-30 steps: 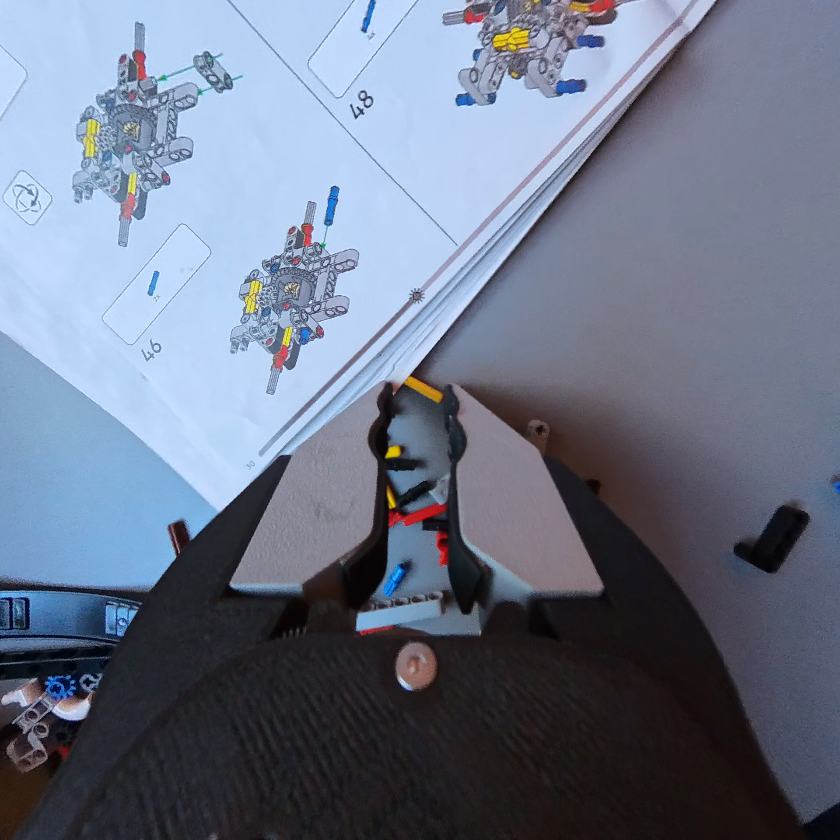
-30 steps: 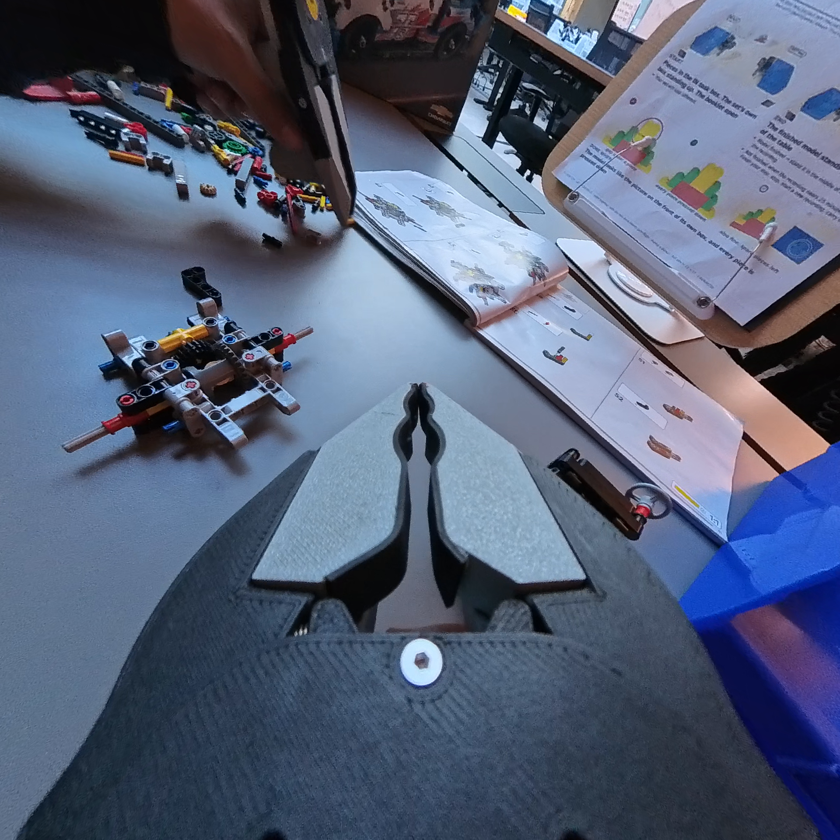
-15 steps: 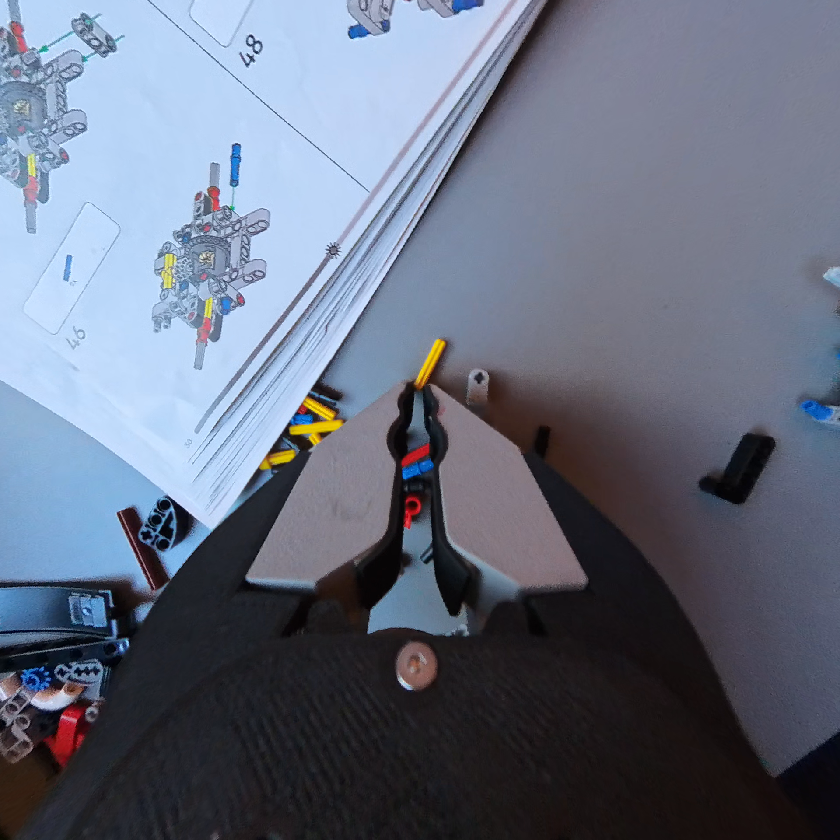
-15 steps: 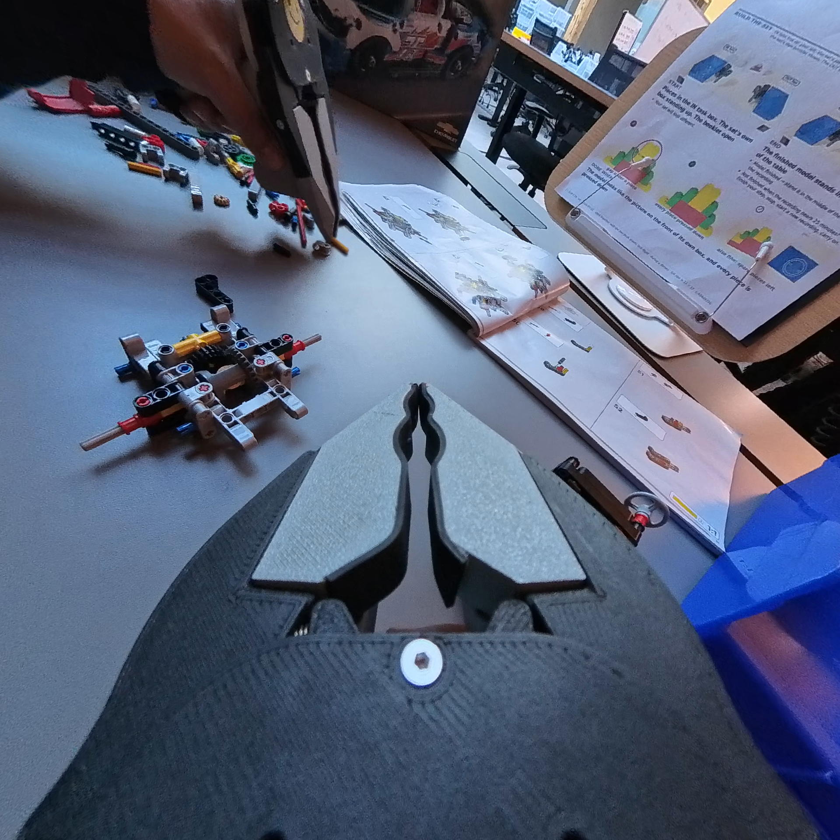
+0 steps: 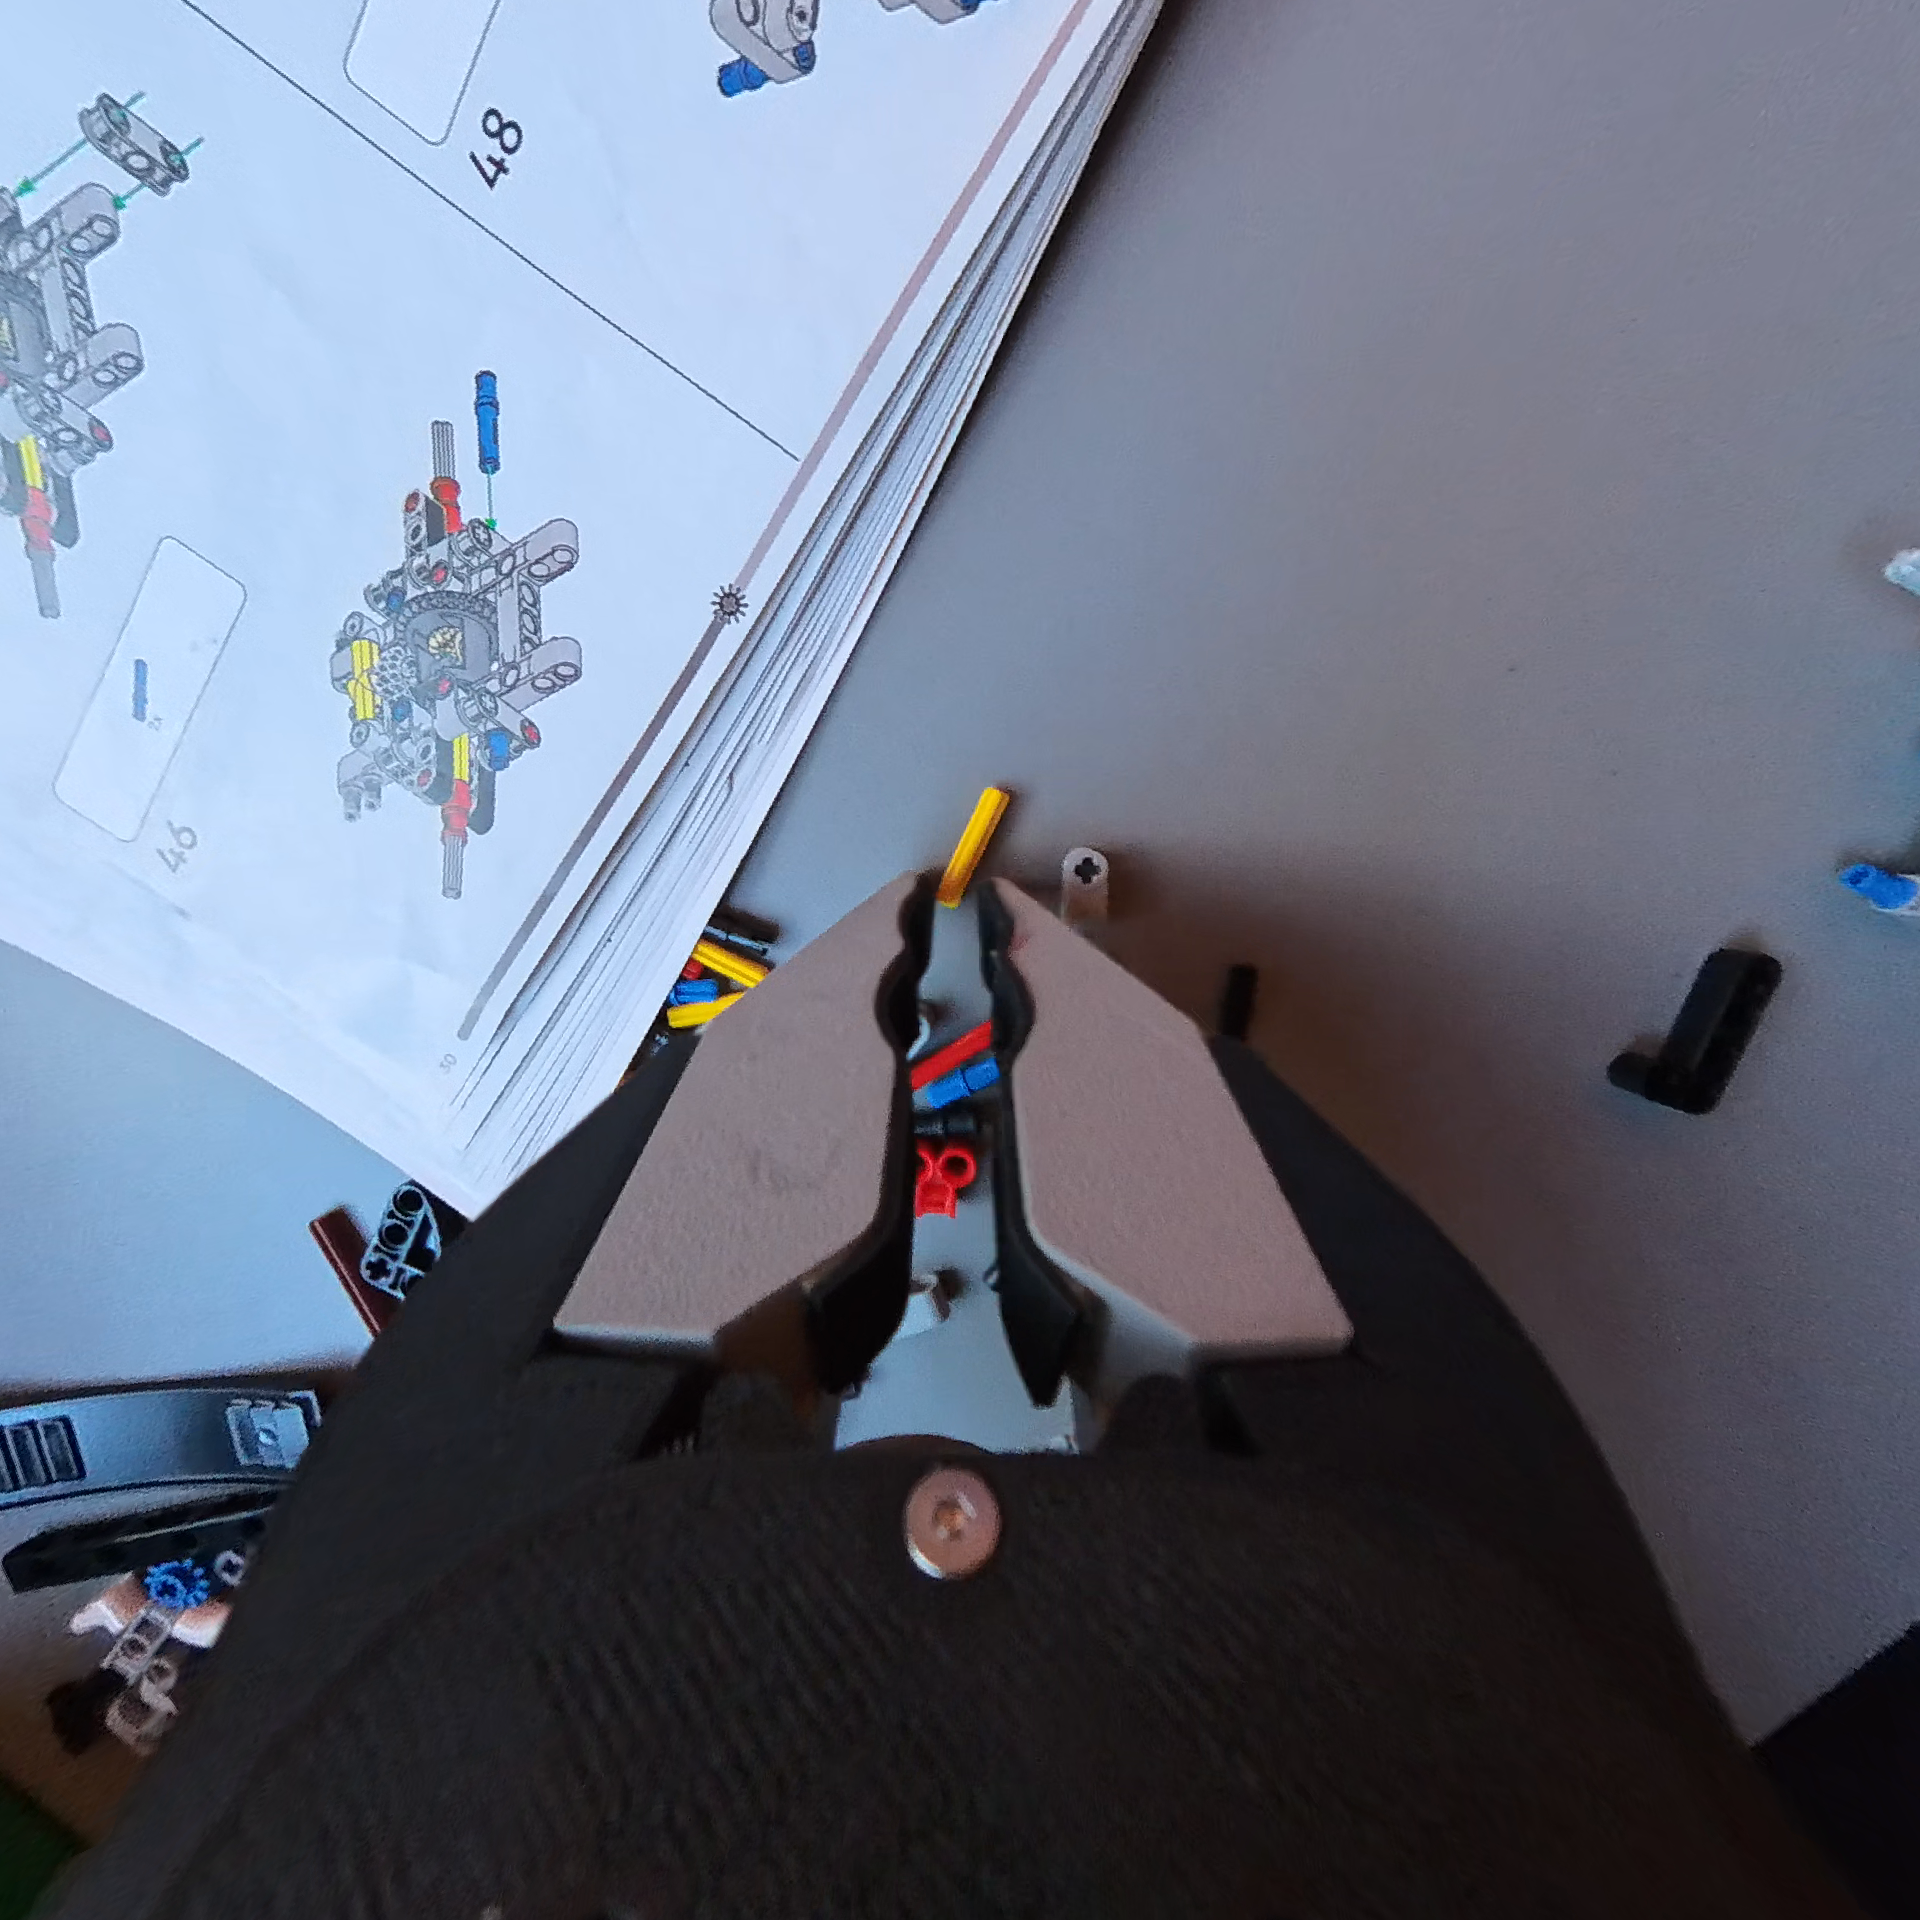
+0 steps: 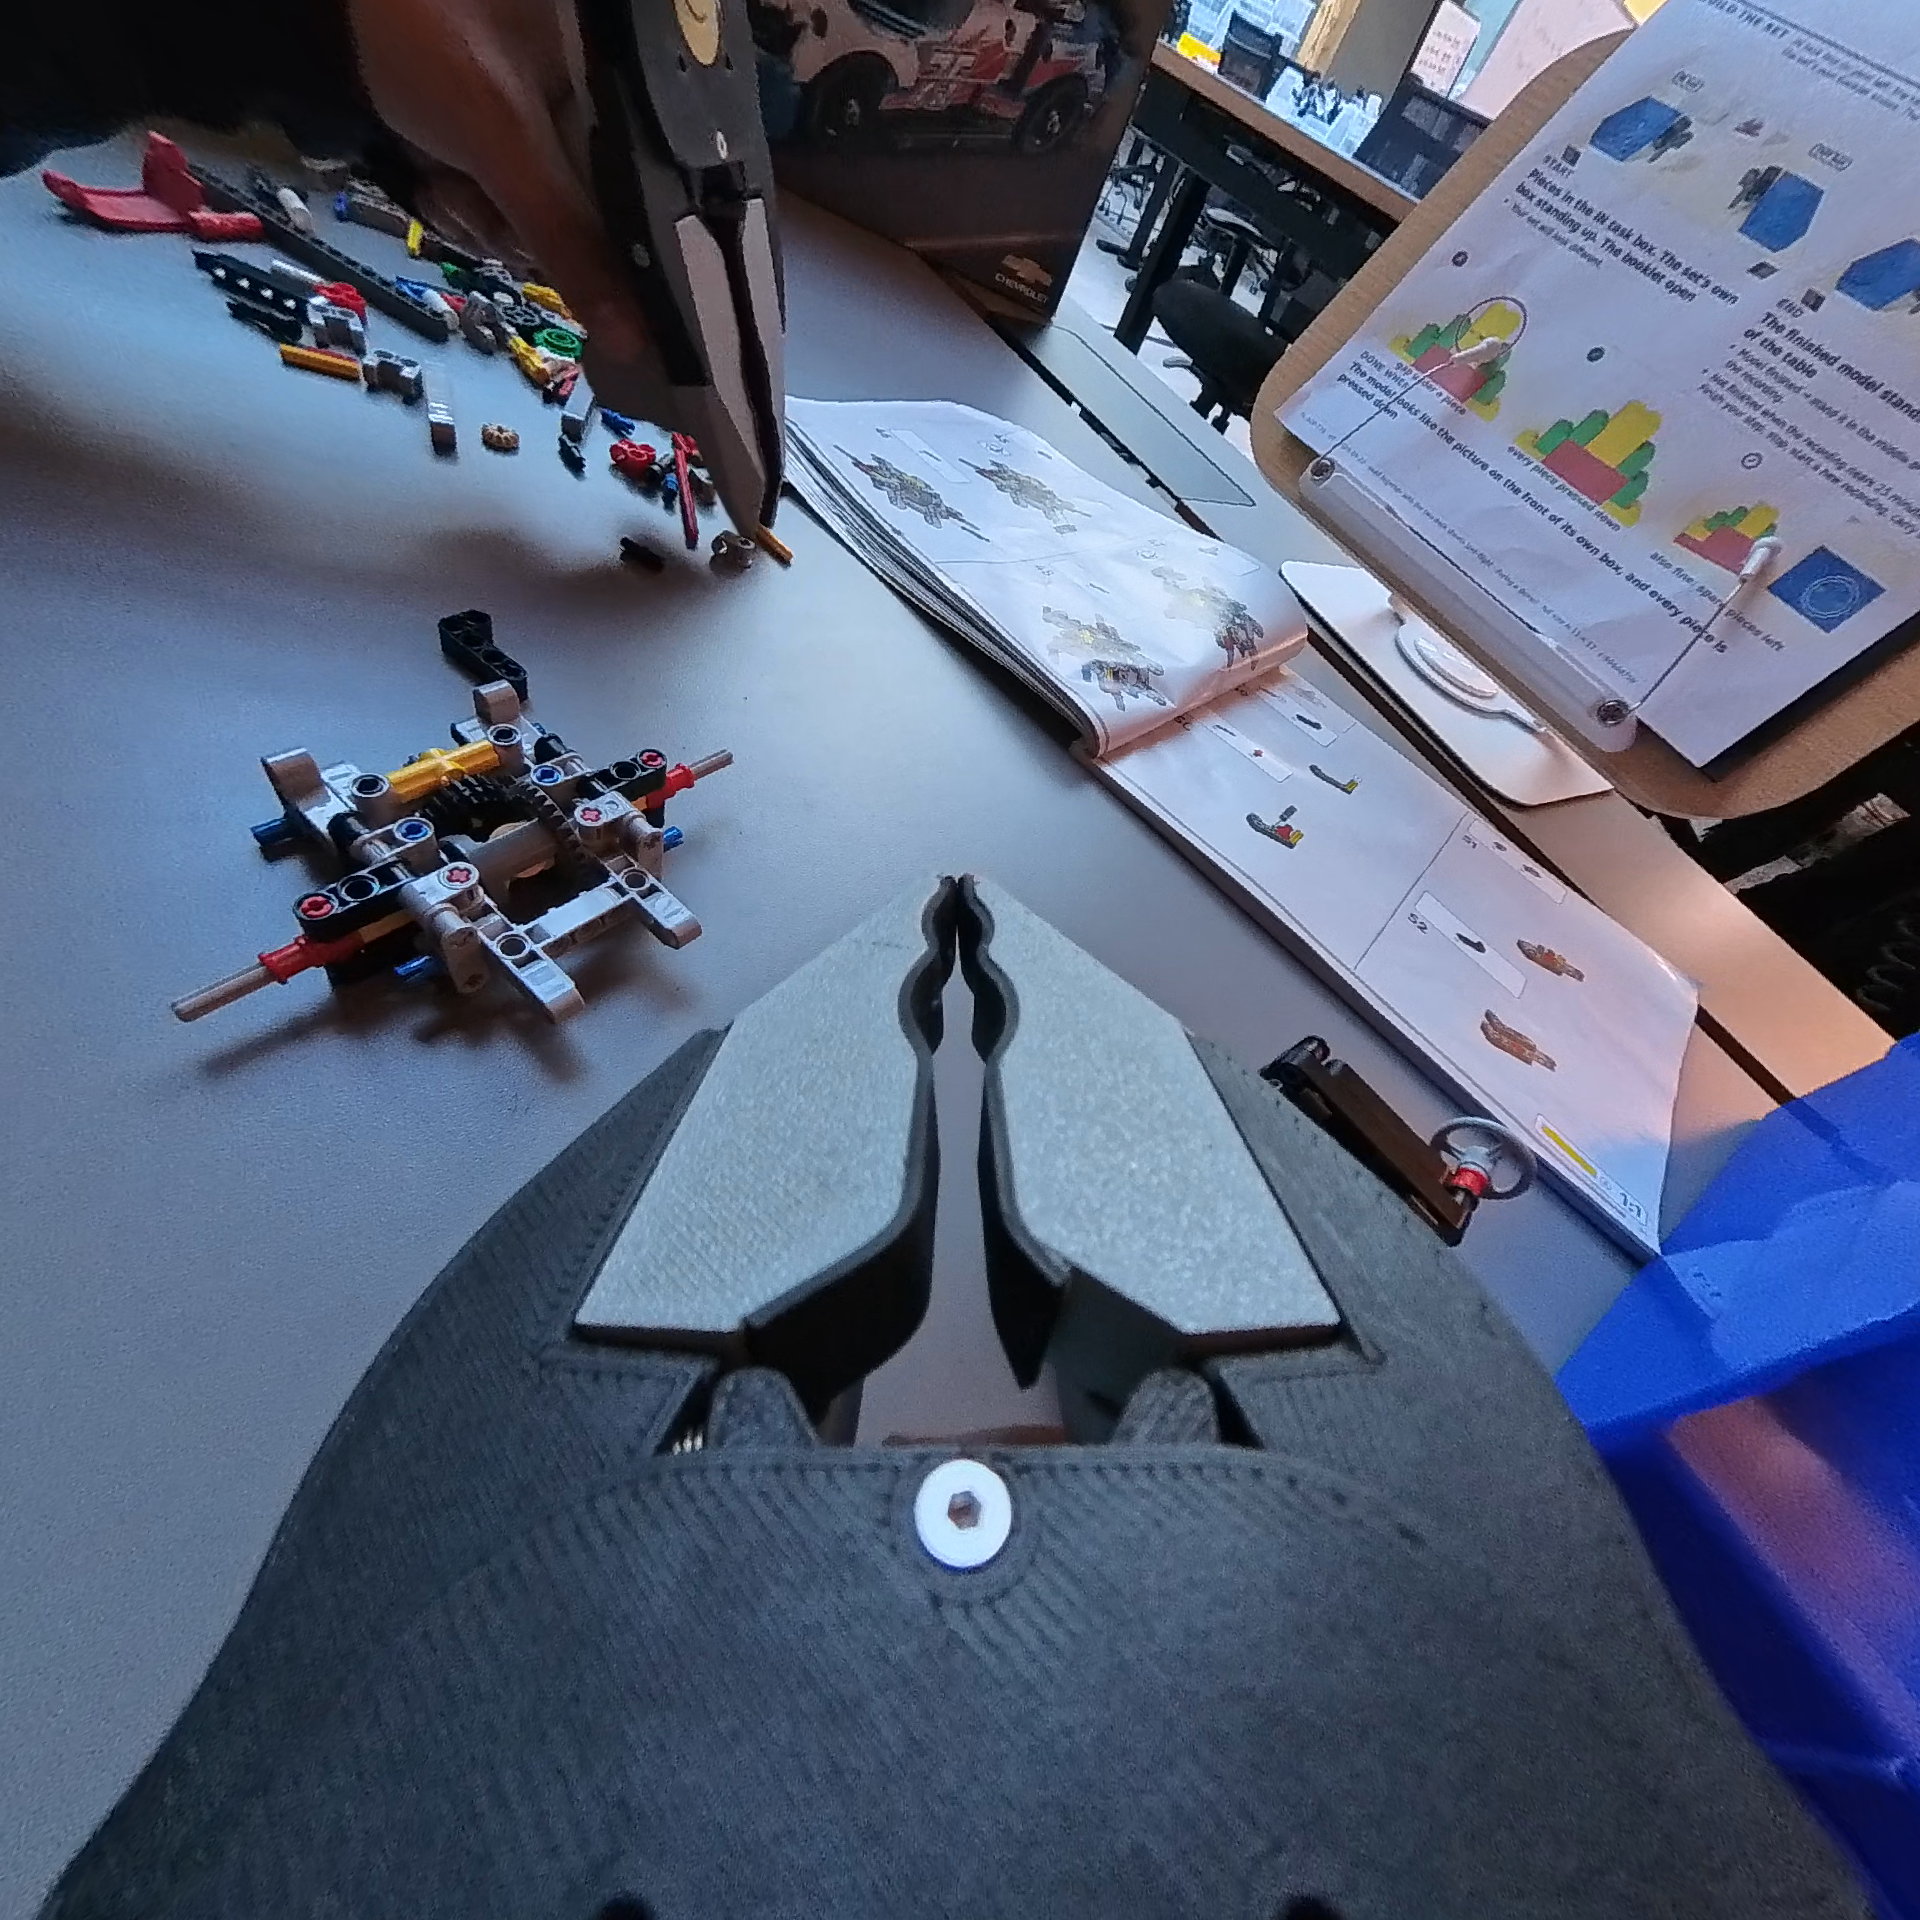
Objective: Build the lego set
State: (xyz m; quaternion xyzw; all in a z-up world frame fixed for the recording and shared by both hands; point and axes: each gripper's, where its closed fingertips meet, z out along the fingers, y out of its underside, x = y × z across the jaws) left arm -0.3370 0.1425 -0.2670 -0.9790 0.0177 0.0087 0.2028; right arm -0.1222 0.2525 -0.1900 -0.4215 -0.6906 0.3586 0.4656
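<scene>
The left gripper, closed half a second ago, now stands slightly apart, the short yellow plastic axle at its tips, apparently unpinched. Loose coloured building pieces lie beneath, beside the open white instruction booklet. The right gripper stays closed and bare, near the grey-and-black geared assembly.

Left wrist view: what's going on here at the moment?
The left gripper hangs over the grey table beside the open instruction booklet, its jaws slightly apart, with a yellow axle at its tips; whether it is gripped is unclear. Loose pins lie below. The right gripper is shut, holding nothing, near the half-built gear assembly.
</scene>
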